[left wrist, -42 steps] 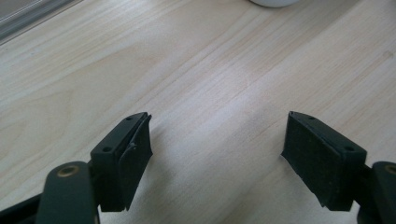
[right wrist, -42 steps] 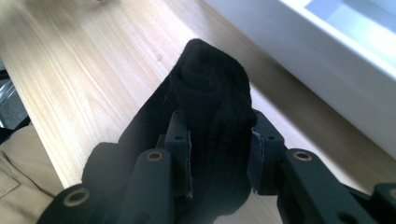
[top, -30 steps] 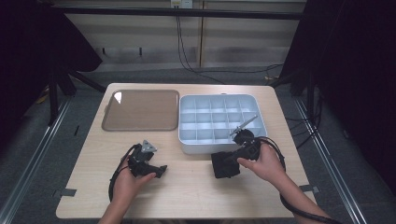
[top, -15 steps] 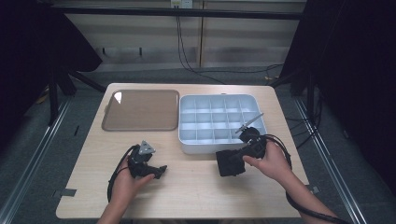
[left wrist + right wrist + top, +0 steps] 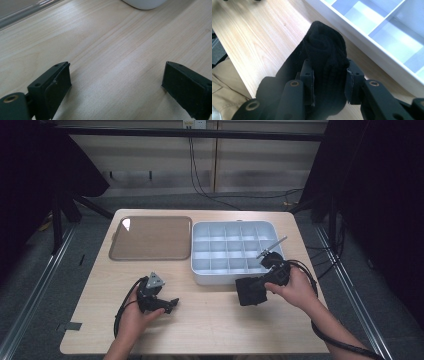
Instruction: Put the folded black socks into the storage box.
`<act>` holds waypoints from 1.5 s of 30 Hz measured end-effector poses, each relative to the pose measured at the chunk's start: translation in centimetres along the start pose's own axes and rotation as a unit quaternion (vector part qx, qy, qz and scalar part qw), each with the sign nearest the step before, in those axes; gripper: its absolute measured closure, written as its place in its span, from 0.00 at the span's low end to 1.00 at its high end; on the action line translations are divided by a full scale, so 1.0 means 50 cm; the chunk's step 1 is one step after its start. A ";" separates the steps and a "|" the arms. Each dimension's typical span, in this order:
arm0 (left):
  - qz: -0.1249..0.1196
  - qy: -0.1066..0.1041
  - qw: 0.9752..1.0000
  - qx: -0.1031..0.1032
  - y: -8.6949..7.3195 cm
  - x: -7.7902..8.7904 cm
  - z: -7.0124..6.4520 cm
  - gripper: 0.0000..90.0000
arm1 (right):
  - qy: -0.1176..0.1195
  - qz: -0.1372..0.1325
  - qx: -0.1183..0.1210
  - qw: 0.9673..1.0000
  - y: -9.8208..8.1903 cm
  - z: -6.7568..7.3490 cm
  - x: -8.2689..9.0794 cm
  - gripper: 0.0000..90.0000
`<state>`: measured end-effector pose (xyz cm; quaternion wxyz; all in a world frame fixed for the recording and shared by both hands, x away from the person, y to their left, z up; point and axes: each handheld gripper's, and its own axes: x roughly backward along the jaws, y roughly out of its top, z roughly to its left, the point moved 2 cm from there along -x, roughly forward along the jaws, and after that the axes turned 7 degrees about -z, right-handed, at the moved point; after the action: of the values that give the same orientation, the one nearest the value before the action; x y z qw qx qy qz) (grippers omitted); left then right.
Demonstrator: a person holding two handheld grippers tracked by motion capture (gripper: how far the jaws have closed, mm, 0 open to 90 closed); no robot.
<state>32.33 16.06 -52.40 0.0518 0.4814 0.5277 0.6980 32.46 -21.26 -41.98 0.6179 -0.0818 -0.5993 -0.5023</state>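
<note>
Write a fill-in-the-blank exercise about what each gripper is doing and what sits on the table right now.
1. The right gripper is shut on a rolled piece of ____ knitted cloth.
2. The left gripper rests on the light wooden table with its jaws ____.
3. The white plastic divided tray has compartments that are all ____.
4. The flat brown tray lies to the ____ of the white tray in the high view.

Missing words: black; open; empty; left

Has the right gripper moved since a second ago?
Yes. The right gripper, shut on the black rolled cloth, drifted slightly rightward along the white compartment tray's near wall.
</note>
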 end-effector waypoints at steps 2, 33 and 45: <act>0.000 0.000 1.000 0.000 0.000 0.000 0.000 0.08 | 0.000 0.000 0.002 1.000 0.002 -0.004 0.005 0.73; -0.001 0.000 1.000 0.000 0.000 0.000 0.000 0.07 | -0.032 -0.011 -0.036 0.999 0.057 -0.074 0.096 0.73; -0.004 0.001 1.000 0.004 0.000 -0.001 -0.001 0.07 | -0.052 -0.013 -0.051 0.997 0.069 -0.111 0.109 0.73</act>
<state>32.31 16.00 -52.43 0.0522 0.4786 0.5325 0.6961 37.39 -26.36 -37.26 0.5745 -0.1309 -0.6053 -0.5352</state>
